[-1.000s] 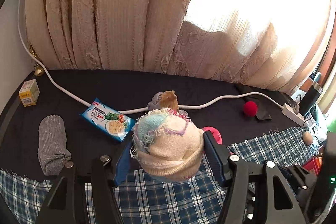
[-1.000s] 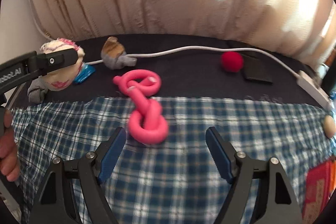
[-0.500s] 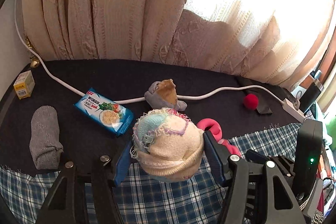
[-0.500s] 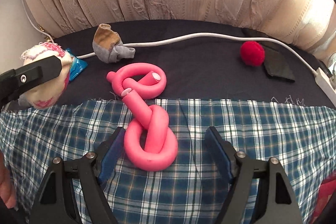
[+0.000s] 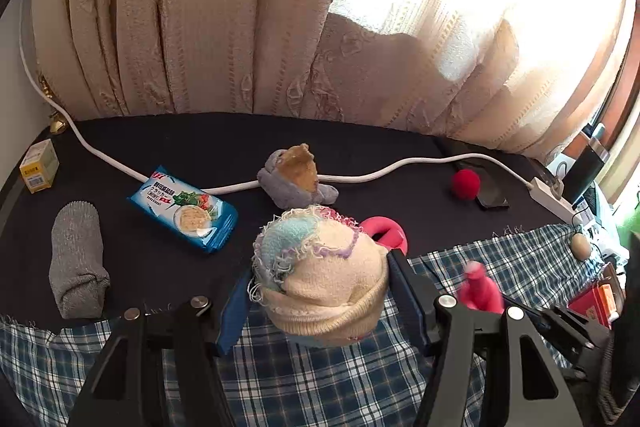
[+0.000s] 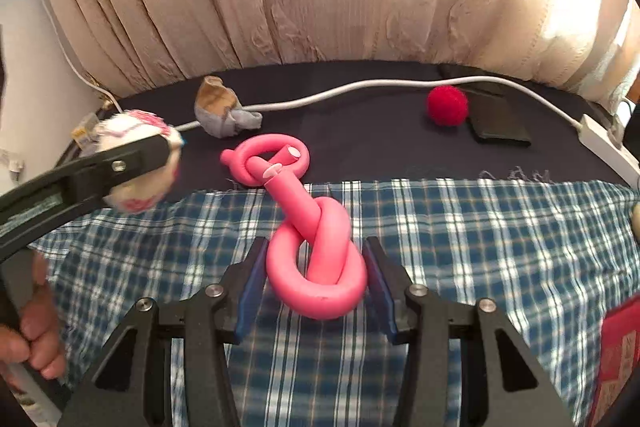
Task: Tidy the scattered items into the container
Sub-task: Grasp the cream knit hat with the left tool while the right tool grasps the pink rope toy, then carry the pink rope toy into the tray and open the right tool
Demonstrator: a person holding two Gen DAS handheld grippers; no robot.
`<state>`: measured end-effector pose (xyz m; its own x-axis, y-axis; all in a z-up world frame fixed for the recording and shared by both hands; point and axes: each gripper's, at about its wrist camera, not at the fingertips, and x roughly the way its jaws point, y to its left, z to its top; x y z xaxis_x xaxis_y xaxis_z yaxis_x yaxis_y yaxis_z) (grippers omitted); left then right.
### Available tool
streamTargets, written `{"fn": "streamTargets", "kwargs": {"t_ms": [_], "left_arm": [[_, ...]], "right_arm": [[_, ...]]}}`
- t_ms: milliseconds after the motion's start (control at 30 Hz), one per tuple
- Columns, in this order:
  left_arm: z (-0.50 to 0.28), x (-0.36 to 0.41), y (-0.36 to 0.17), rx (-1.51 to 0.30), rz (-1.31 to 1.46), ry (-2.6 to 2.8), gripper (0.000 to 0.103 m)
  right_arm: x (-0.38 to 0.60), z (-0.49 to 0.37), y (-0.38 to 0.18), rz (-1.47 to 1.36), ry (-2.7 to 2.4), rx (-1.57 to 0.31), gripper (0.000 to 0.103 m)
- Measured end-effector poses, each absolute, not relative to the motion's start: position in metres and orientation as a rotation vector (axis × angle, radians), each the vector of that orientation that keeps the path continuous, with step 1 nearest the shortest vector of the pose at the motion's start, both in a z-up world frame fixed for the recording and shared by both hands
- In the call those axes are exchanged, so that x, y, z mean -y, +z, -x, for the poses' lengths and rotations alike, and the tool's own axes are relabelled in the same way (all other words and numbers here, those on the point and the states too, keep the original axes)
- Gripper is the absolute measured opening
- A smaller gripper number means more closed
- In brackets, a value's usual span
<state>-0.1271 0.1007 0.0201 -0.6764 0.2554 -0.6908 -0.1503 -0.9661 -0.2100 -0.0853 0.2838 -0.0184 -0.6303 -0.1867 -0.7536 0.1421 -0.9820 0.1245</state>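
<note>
between the blue pads of the right claw (image 6: 316, 269) lies the knotted pink foam roller (image 6: 310, 227), its lower loop on the plaid cloth (image 6: 480, 227), pads pressed against both sides. the left claw (image 5: 320, 291) is clamped on a rolled cream sock (image 5: 320, 279), held above the worktop (image 5: 200, 143). farther back lie a grey sock (image 5: 78, 263), a cracker packet (image 5: 186, 209), a red pom-pom (image 6: 447, 105) and a white cable (image 6: 360, 89).

Soft stuff everywhere, mostly matte

Fuzzy knit sock ball (image 5: 324, 279), smooth foam-looking pink tube (image 6: 316, 251), woven plaid cloth (image 6: 480, 227), glossy plastic snack packet (image 5: 184, 209).
</note>
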Motion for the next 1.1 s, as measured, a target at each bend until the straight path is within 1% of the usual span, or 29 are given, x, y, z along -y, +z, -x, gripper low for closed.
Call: {"fn": "streamTargets", "kwargs": {"t_ms": [267,567,767,1100], "left_arm": [[0.118,-0.112,0.025,0.171,1.111,2.656,0.065],[0.102,-0.13,0.034,0.109,1.07,2.617,0.065],[0.092,-0.145,0.034,0.077,1.076,2.562,0.065],[0.068,-0.168,0.05,0.044,1.053,2.514,0.065]], "right_arm": [[-0.325,0.024,0.017,-1.13,-2.813,0.168,0.052],[-0.427,-0.042,0.047,-1.149,-3.102,0.285,0.052],[-0.506,-0.077,0.05,-1.218,-3.243,0.472,0.052],[-0.57,-0.073,0.033,-1.353,-3.249,0.593,0.052]]}}
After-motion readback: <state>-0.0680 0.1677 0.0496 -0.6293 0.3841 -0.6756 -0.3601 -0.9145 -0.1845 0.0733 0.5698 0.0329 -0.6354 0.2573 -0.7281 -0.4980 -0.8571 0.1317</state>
